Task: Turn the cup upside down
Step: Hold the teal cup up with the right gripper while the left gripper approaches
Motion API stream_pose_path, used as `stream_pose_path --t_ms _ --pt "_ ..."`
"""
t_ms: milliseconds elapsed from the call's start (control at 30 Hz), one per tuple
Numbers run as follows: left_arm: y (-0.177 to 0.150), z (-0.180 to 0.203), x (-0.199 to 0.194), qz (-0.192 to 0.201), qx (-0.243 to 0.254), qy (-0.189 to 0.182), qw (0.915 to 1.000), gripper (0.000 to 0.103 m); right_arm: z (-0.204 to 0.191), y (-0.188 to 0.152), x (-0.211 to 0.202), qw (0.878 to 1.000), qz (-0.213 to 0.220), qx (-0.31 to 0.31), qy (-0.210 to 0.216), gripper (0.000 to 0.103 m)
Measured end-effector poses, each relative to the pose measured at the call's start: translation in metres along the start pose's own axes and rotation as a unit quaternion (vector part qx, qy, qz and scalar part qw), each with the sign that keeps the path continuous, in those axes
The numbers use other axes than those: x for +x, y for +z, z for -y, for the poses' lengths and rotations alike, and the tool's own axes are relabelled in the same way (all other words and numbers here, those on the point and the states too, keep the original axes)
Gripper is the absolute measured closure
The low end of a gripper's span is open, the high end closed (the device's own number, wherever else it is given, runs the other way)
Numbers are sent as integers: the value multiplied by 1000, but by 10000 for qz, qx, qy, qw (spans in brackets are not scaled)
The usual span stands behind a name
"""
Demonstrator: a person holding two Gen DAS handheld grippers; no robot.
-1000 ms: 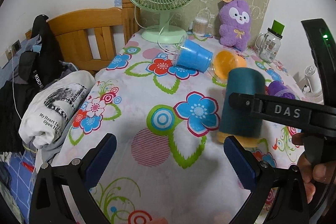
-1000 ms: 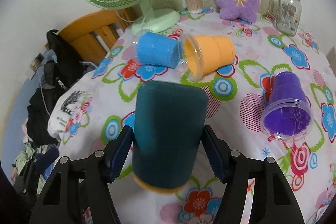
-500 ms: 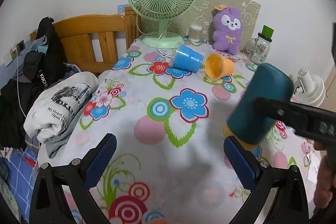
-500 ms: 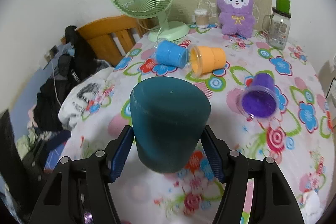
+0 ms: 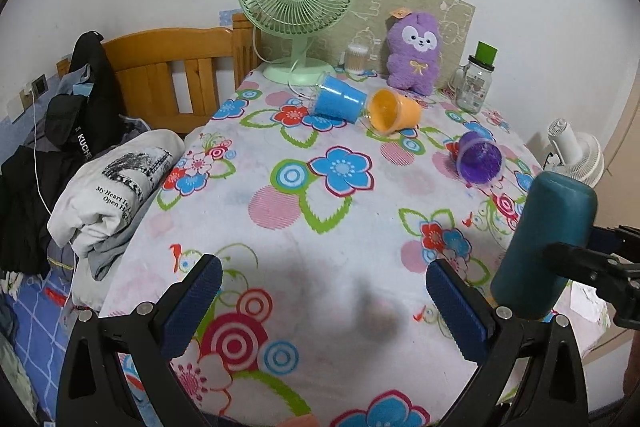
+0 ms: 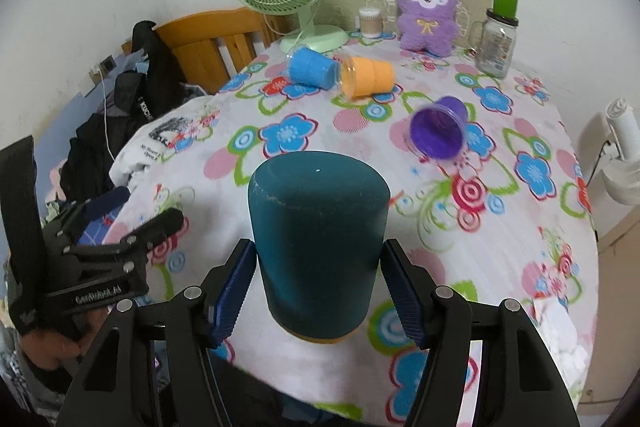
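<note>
My right gripper (image 6: 318, 293) is shut on a dark teal cup (image 6: 318, 235) with an orange rim at its lower end, closed base up, held above the near edge of the flowered table (image 6: 520, 247). The same cup shows at the right in the left wrist view (image 5: 546, 243). My left gripper (image 5: 320, 303) is open and empty over the table's near edge. A blue cup (image 5: 339, 101), an orange cup (image 5: 394, 111) and a purple cup (image 5: 478, 159) lie on their sides further back.
A green fan (image 5: 298, 3), a purple plush (image 5: 414, 53), a glass jar with a green lid (image 5: 478, 79) and a small container (image 5: 356, 58) stand along the back. A wooden chair (image 5: 168, 71) and piled clothes (image 5: 116, 183) are to the left. A white fan (image 5: 576, 155) is off right.
My right gripper lifted the teal cup off the table and drew it back toward the near edge. My left gripper also pulled back, still open.
</note>
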State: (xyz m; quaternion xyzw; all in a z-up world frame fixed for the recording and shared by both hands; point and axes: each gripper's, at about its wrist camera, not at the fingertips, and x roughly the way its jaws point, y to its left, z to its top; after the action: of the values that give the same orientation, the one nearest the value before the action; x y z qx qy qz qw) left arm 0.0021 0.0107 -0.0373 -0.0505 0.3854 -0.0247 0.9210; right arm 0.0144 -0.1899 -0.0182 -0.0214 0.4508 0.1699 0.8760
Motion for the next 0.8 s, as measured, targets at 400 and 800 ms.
stream_pose_path --t_ms 400,800 --pt "-10 8 -2 -86 29 -87 9999 0 10 -7 5 9997 -227 0 -1 44" --pt "-8 2 7 -171 -61 -9 9998 0 8 5 35 9992 -407 -11 -5 44"
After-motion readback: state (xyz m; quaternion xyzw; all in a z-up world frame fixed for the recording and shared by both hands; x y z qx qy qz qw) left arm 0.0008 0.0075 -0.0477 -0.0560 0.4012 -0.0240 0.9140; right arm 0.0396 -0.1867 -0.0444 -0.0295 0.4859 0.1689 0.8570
